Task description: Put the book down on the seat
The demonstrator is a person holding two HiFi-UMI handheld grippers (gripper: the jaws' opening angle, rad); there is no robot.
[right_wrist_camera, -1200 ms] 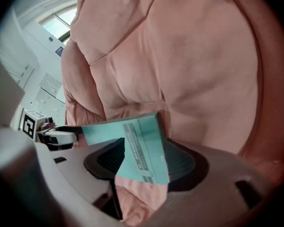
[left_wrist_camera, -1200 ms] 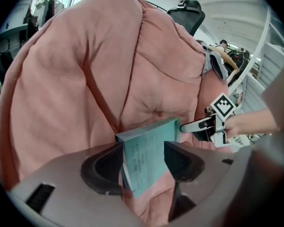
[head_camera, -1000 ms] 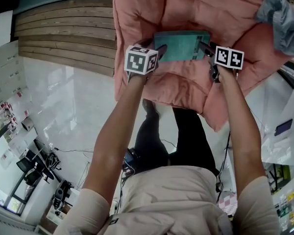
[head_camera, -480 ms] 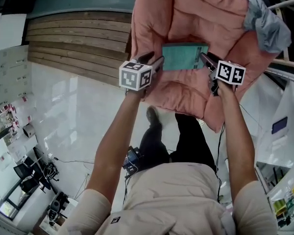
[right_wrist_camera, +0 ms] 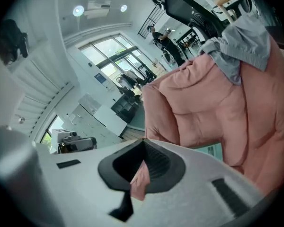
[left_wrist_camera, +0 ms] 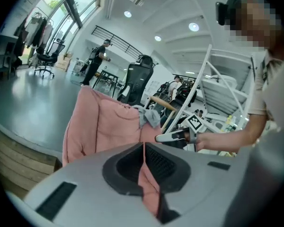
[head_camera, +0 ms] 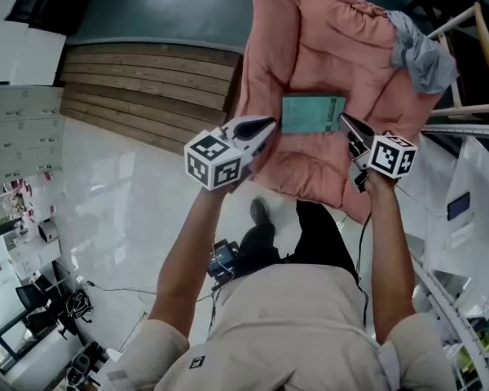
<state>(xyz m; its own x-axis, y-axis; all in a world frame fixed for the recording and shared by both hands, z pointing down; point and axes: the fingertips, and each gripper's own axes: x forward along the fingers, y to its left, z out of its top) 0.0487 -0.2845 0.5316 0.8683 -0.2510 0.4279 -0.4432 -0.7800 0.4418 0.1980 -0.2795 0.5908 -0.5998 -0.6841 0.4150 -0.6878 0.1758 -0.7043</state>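
The teal book (head_camera: 312, 113) lies flat on the pink padded seat (head_camera: 326, 47), with nothing touching it. My left gripper (head_camera: 270, 121) is just left of the book, its jaws shut and empty. My right gripper (head_camera: 342, 118) is at the book's right edge, also shut on nothing. In the left gripper view the closed jaws (left_wrist_camera: 144, 143) point at the seat (left_wrist_camera: 104, 126), and the right gripper (left_wrist_camera: 159, 138) shows beyond them. In the right gripper view the shut jaws (right_wrist_camera: 143, 140) face the seat (right_wrist_camera: 213, 108), and a corner of the book (right_wrist_camera: 213, 151) peeks out.
A grey cloth (head_camera: 420, 55) is draped over the seat's far right corner. A wooden stepped platform (head_camera: 147, 88) lies to the left, above glossy white floor (head_camera: 106, 194). A wooden frame and white rack (head_camera: 473, 80) stand at the right. The person's shoe (head_camera: 261, 214) is below the seat.
Both grippers released the book's sides, drew back toward me and closed. The book stays lying on the seat. The head view has pulled back.
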